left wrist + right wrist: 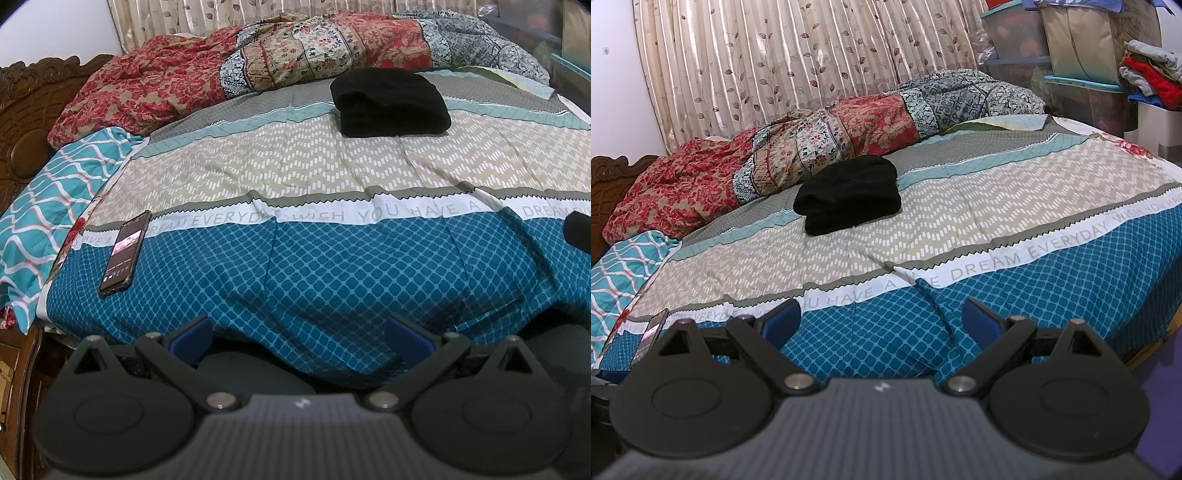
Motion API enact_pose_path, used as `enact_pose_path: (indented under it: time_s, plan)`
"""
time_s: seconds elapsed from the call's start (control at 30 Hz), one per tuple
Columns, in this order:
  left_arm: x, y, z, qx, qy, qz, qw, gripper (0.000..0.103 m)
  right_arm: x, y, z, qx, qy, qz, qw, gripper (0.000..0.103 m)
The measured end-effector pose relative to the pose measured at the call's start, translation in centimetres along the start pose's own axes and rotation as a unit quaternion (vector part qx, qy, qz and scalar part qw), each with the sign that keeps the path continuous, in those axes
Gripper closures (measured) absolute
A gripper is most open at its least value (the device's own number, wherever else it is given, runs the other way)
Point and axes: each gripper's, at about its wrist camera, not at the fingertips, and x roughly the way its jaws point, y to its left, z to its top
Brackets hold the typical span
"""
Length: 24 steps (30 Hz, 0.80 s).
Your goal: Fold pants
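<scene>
Black pants [389,101] lie folded in a compact bundle on the patterned bed cover [295,173], far from both grippers. They also show in the right wrist view [849,194], mid-bed near the rumpled quilt. My left gripper [299,336] is open and empty, held at the near edge of the bed over the blue part of the cover. My right gripper [881,321] is open and empty, also at the near edge. A dark shape at the right edge of the left wrist view [580,230] may be the other gripper.
A phone [123,253] lies on the cover at the near left; its edge shows in the right wrist view [652,332]. A rumpled floral quilt [258,62] lies along the far side. A teal pillow [55,206] is at left. Storage boxes [1082,85] stand beyond the bed, right.
</scene>
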Motion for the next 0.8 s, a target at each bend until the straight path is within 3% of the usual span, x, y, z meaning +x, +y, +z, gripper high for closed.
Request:
enact_pose_path:
  time_s: [0.8]
  plan:
    - [0.23,-0.14,-0.37,0.003,0.002,0.001,1.0,0.0,-0.01,-0.02,-0.02,0.0,0.0,0.0,1.0,0.007]
